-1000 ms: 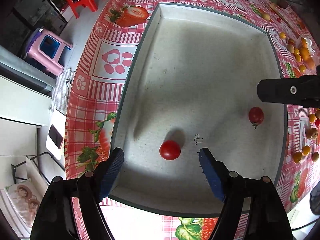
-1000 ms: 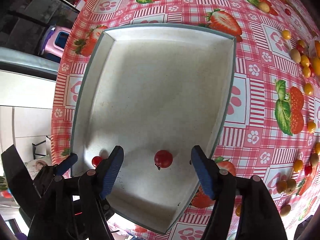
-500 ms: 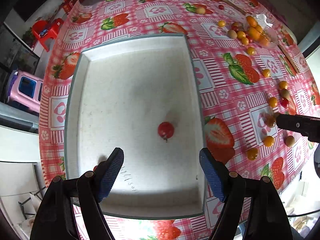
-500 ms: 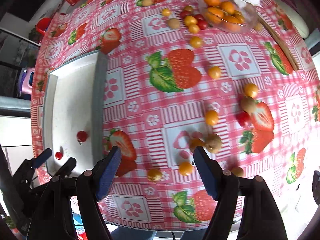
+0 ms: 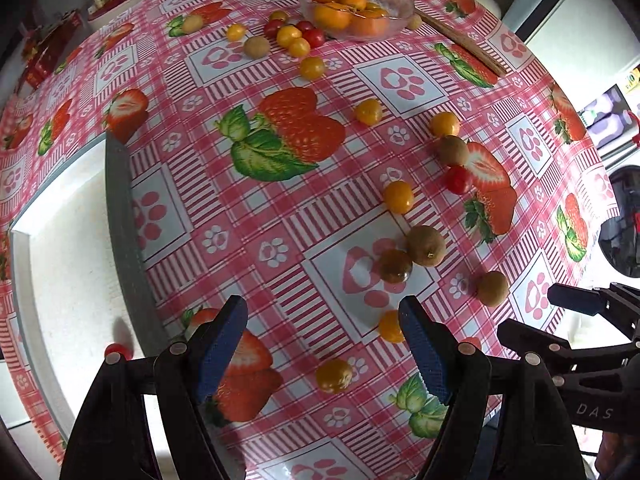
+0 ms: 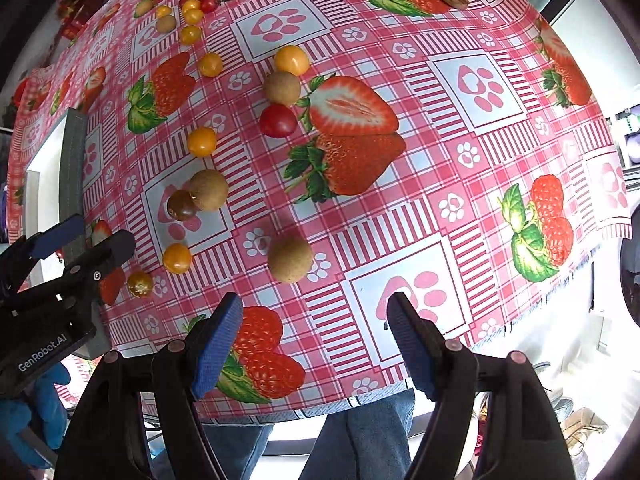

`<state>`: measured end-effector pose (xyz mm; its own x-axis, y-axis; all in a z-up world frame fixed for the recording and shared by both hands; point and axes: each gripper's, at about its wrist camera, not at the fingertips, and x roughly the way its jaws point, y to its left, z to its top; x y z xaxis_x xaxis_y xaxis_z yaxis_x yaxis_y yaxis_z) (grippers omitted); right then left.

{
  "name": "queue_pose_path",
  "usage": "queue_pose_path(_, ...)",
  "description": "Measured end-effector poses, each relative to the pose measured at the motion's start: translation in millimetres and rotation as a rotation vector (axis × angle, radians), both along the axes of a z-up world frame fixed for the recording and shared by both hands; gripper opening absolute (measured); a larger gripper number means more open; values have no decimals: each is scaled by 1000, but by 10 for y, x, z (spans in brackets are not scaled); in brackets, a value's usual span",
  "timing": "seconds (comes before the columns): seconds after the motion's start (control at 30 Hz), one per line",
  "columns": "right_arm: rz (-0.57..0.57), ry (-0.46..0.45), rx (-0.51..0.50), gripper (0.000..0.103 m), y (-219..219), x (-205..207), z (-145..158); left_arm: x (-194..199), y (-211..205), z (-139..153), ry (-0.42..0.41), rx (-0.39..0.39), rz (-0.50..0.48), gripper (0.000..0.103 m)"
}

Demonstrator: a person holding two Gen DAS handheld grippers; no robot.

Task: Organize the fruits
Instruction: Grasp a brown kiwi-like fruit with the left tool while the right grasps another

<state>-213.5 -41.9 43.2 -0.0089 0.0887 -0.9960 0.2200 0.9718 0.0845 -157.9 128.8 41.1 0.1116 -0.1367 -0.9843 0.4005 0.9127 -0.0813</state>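
My left gripper [image 5: 322, 340] hangs open and empty over the strawberry tablecloth, pointing down. A yellow-orange cherry tomato [image 5: 334, 376] lies on the cloth between its fingers, untouched. A second one [image 5: 390, 326] sits by the right finger. The white tray [image 5: 60, 260] lies to the left with a red cherry tomato [image 5: 116, 350] in it. My right gripper [image 6: 314, 332] is also open and empty near the table's front edge. A round brown fruit [image 6: 290, 258] lies just ahead of it. Each gripper shows in the other's view: right gripper [image 5: 548, 316], left gripper [image 6: 90, 240].
Several loose yellow, red and brown fruits are scattered over the cloth, among them a red tomato [image 6: 278, 120] and a dark tomato [image 5: 395, 266]. A clear bowl of oranges [image 5: 352, 8] and a wooden stick [image 5: 460, 40] lie at the back. A person's jeans [image 6: 360, 432] show below the table edge.
Both grippers have swung away from above the white tray to over the loose fruit on the tablecloth, rolling as they went. Two red tomatoes stayed in the tray.
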Motion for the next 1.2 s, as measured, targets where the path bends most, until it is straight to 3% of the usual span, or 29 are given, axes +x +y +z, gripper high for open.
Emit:
queue_pose_path(0.23,17,-24,21,77,-49,-81,-73,79,-236,-231,24,38,-46,79)
queue_pose_path(0.53,31,-42,45,61,92,9,-241,146,-451,-323,-6,86,-78,78)
queue_pose_path(0.6,45,-61,40,59,137,27,-231,139,-441,-323,-9,83,-75,73)
queue_pose_path(0.7,54,-68,30,46,183,162,-259,127,-545,-331,-16,81,-76,58)
queue_pose_path(0.77,59,-62,20,29,174,206,-259,137,-557,-287,-16,76,-75,37)
queue_pose_path(0.83,49,-54,39,29,158,249,-264,169,-503,-235,-7,68,-75,24)
queue_pose_path(1.0,10,-51,65,29,0,291,-193,271,-357,-183,58,-2,-1,24)
queue_pose_path(1.2,-6,-52,86,29,-29,295,-118,284,-134,-29,72,-43,68,24)
